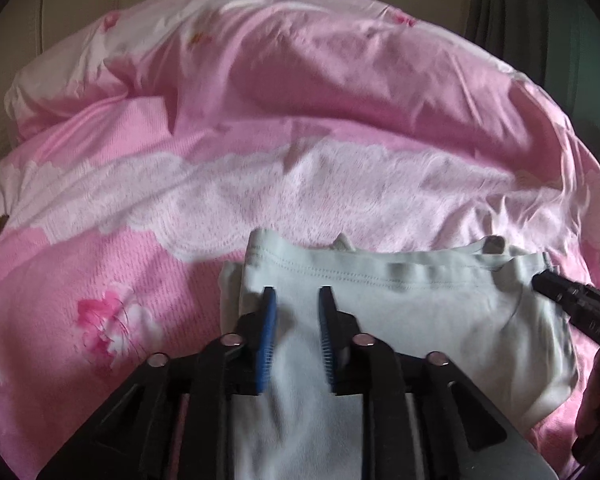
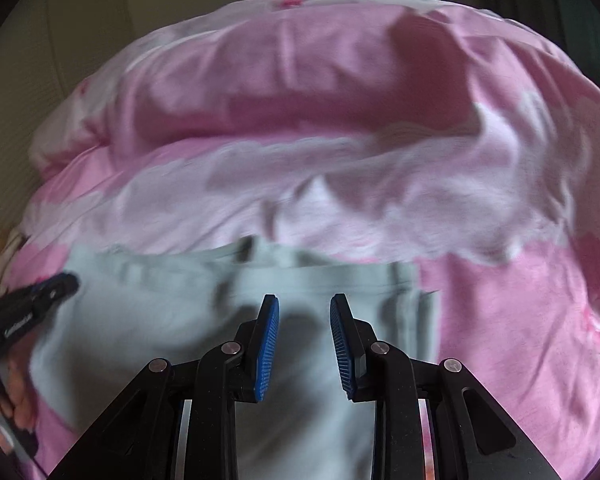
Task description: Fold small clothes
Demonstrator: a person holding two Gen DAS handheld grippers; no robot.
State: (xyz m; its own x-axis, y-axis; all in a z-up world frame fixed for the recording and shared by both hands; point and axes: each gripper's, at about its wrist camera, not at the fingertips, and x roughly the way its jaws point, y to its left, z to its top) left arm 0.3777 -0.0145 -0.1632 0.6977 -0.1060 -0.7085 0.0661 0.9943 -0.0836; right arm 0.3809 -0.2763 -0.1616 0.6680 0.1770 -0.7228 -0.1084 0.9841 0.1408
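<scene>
Left wrist view: pale garment (image 1: 400,300) on a pink quilt (image 1: 260,120), both grippers over it.

Garment spreads from 6 to 3 o'clock, long axis 9-to-3, hem at 12. Left gripper (image 1: 298,294) hangs part open above its left end, holding nothing; right gripper (image 2: 304,304), likewise part open and empty, hangs over the right end. Each reaches its own end first. Quilt folds bunch at 12; nothing blocks.
</scene>
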